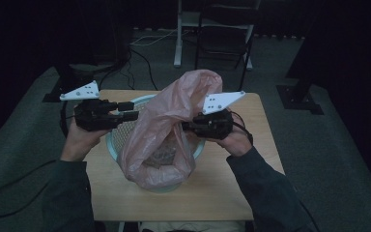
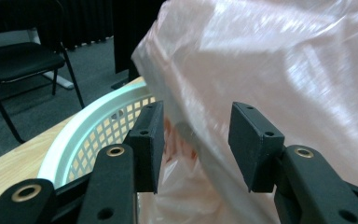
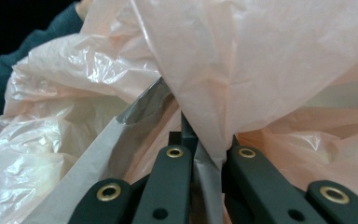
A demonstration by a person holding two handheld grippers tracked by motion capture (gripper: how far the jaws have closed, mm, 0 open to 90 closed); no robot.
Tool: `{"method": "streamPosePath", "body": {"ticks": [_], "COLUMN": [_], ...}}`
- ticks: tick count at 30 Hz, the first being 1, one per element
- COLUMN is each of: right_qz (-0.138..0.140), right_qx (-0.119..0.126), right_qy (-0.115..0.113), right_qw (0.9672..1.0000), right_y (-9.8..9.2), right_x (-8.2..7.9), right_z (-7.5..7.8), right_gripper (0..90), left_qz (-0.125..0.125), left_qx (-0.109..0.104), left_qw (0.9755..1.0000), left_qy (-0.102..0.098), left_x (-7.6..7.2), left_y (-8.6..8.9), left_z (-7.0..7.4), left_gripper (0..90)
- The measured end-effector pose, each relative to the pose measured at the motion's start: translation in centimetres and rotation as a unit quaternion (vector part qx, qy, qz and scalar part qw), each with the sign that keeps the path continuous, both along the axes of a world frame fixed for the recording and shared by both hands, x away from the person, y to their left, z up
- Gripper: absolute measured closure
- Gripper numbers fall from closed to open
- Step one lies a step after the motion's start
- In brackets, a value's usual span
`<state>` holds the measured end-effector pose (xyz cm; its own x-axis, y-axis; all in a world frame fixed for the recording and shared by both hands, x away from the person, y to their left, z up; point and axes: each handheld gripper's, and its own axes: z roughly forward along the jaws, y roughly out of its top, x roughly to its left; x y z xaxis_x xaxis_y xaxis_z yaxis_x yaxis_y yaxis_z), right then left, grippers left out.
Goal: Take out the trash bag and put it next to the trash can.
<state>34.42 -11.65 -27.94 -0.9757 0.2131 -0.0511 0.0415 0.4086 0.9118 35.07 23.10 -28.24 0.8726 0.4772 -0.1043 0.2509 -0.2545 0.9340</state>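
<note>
Two black tongs [image 2: 196, 144] rise from the bottom edge with their jaws apart, a fold of pink plastic bag [image 2: 279, 70] just beyond the gap. A white mesh basket [image 2: 81, 135] sits left on a wooden worktop [image 2: 9, 172]. A black chair [image 2: 18, 56] stands behind.

pink bag [image 1: 174, 130] fills basket [image 1: 121, 135], tabletop [image 1: 222, 188] free
</note>
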Motion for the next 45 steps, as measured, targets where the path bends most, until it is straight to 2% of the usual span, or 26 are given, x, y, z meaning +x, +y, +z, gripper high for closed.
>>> {"method": "streamPosePath", "body": {"ticks": [7, 11, 21, 23, 32, 40, 45], "right_qz": [0.008, 0.014, 0.018, 0.023, 0.034, 0.047, 0.038], "right_qx": [-0.013, -0.022, 0.004, 0.010, 0.010, -0.021, -0.001], "right_qy": [0.001, 0.002, 0.003, 0.002, 0.003, 0.008, 0.002], "right_qw": [0.9999, 0.9997, 0.9998, 0.9997, 0.9994, 0.9986, 0.9993], "right_y": [0.0, 0.3, -0.6, -0.8, -0.9, 0.3, -0.4], "right_x": [-0.3, -0.5, -0.8, -1.0, -1.7, -2.3, -2.2], "right_z": [-0.3, -0.7, 0.2, 0.4, 0.4, -0.7, 0.1], "right_gripper": [89.4, 89.2, 89.2, 89.2, 89.0, 88.8, 88.8], "left_qz": [0.003, 0.011, 0.018, 0.017, 0.017, 0.013, 0.013], "left_qx": [-0.003, 0.003, 0.006, 0.005, 0.004, 0.005, 0.005], "left_qw": [1.0000, 0.9999, 0.9998, 0.9998, 0.9998, 0.9998, 0.9998], "left_qy": [0.004, 0.001, 0.011, 0.011, 0.010, 0.012, 0.013], "left_x": [0.1, -0.1, 0.2, 0.2, 0.2, 0.2, 0.2], "left_y": [0.0, -0.1, -0.1, -0.2, -0.2, -0.4, -0.3], "left_z": [-0.8, -1.3, -2.7, -2.8, -3.0, -3.1, -3.1], "left_gripper": [55.5, 55.5, 55.1, 55.0, 55.0, 55.0, 55.0]}}
